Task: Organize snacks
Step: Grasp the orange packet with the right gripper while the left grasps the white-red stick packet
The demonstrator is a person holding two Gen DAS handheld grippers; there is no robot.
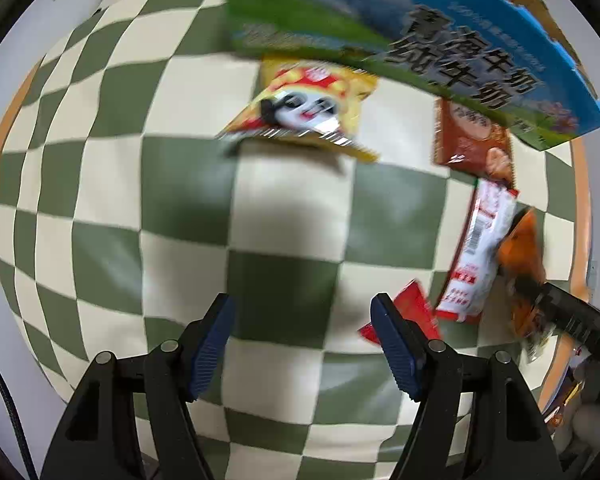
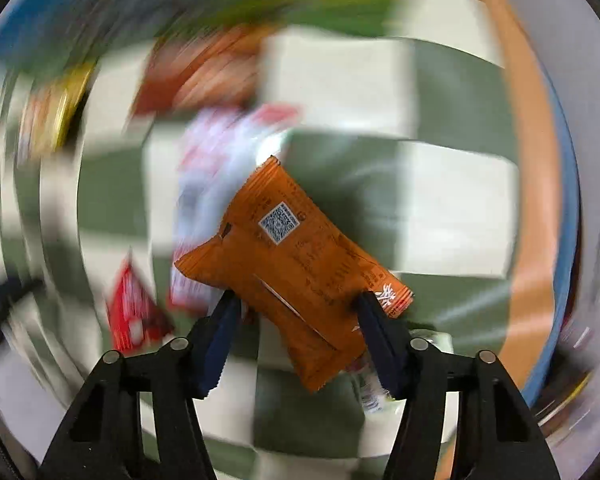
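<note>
Left wrist view, nearest: the left gripper [image 1: 302, 344] hangs over the green-and-cream checked cloth [image 1: 188, 184], its blue-padded fingers [image 1: 212, 350] spread wide with nothing between them. Just beyond its right finger a red packet [image 1: 414, 314] lies flat on the cloth. Toward the cloth's right edge a white-and-red packet [image 1: 478, 254] lies lengthwise, and just beside it an orange packet [image 1: 522, 258] is seen with the black body of the other gripper at its near end. Farther along the same edge sits a brown packet [image 1: 470, 142]. Toward the far edge, near the middle, a yellow panda packet [image 1: 308, 110] lies tilted, its far end meeting the lower edge of a blue-and-green milk carton box [image 1: 380, 28] that stands along the far edge of the cloth.

Right wrist view: the right gripper [image 2: 296, 320] is closed on the orange packet [image 2: 288, 264], one pad at each side, the packet slanting away with its QR code facing the camera. The background is heavily motion-blurred; the white-and-red packet [image 2: 216, 168] and red packet [image 2: 134, 312] show behind as smears on the cloth [image 2: 452, 208].
</note>
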